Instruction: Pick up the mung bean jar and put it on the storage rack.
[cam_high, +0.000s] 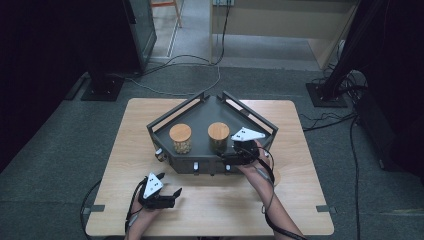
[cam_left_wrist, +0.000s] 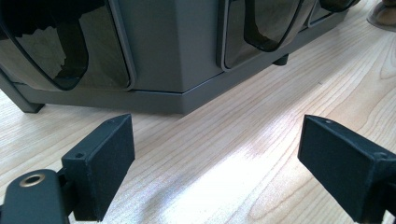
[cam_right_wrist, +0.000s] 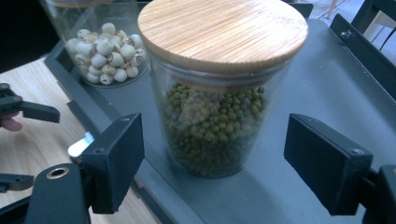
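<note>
A dark grey rack (cam_high: 200, 112) stands mid-table with two glass jars on its top. The right jar (cam_right_wrist: 217, 126) holds green beans under a bamboo lid (cam_right_wrist: 222, 30); in the high view it is the right jar (cam_high: 218, 136). My right gripper (cam_right_wrist: 219, 158) is open, one jaw on each side of this jar, apart from the glass. The left jar (cam_right_wrist: 105, 56), also (cam_high: 180, 138), holds pale round seeds. My left gripper (cam_left_wrist: 215, 158) is open and holds nothing, low over the wooden table (cam_left_wrist: 280, 93) in front of the rack (cam_left_wrist: 173, 56).
Dark translucent bins (cam_left_wrist: 56, 51) line the rack's front face. The rack top has raised rails (cam_right_wrist: 364, 44) at its far edges. Bare tabletop (cam_high: 300, 200) lies in front of and beside the rack. Cables and stand bases lie on the floor (cam_high: 175, 75) behind.
</note>
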